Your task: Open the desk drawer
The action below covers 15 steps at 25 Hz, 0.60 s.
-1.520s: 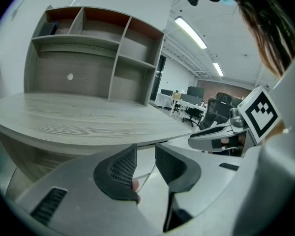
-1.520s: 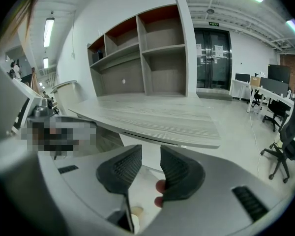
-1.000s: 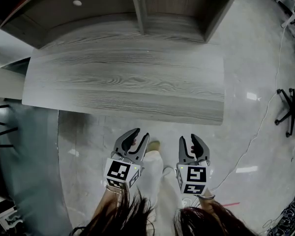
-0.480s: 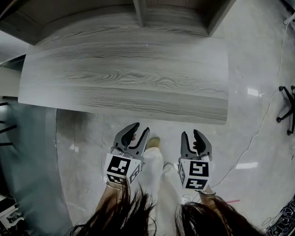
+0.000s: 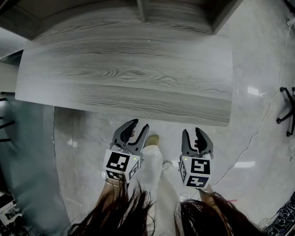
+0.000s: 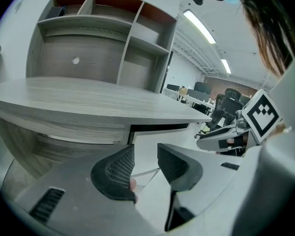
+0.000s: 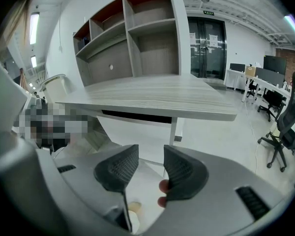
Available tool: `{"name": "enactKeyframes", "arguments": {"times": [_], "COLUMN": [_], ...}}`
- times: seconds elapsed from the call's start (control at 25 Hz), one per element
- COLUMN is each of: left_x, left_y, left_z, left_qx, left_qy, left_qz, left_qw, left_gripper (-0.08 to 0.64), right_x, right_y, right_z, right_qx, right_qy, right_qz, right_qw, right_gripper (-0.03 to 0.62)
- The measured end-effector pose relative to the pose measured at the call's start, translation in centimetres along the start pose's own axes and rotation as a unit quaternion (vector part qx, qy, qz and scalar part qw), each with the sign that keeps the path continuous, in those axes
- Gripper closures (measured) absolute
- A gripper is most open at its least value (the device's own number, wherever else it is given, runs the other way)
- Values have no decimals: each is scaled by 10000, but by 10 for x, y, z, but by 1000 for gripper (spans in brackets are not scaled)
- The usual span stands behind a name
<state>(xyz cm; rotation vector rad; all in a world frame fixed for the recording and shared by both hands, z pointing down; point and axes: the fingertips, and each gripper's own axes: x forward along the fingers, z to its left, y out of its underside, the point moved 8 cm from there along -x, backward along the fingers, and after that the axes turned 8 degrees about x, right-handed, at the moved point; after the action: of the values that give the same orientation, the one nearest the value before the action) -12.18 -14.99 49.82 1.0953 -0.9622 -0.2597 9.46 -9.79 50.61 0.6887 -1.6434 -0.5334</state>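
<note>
Cannot pick out the desk drawer for certain: hidden in the head view under the desk top [image 5: 128, 73] spanning the middle of the frame. Most likely behind the grey-grained front [image 6: 73, 128] just below that top, at left centre of the left gripper view, beside a dark slot [image 6: 160, 127]. Looks shut, with no handle to be seen. Nothing of the task done yet, by this reading: still to reach under the edge, find a hold and pull outward. Holding the left gripper [image 5: 139, 127] and right gripper [image 5: 192, 132] low in the frame, near the desk's front edge but apart from it. Both released, having just been spreading wider, with nothing between either pair of jaws. Standing close, with a pale trouser leg [image 5: 155, 168] between the two tools. Farther out: shelf unit [image 5: 142, 4] along the top, office chair [image 5: 291, 109] at the right edge, thin cable [image 5: 258, 136] across the pale floor [image 5: 88, 146]. Nothing barring the approach except the overhanging top itself.
</note>
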Motion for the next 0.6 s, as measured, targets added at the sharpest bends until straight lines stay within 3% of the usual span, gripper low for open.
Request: {"name": "enactKeyframes", "arguments": {"times": [0.6], "left_x": [19], "left_y": [4], "left_z": [6], "left_qx": [53], "left_qy": [-49], "left_qz": [110], "left_qw": [9999], "left_gripper": [423], "right_x": [19], "right_y": [-6], "right_z": [-12], "right_qx": [3], "right_qy": [119], "right_qz": [13], "right_qw": [9999], "right_gripper": [430]}}
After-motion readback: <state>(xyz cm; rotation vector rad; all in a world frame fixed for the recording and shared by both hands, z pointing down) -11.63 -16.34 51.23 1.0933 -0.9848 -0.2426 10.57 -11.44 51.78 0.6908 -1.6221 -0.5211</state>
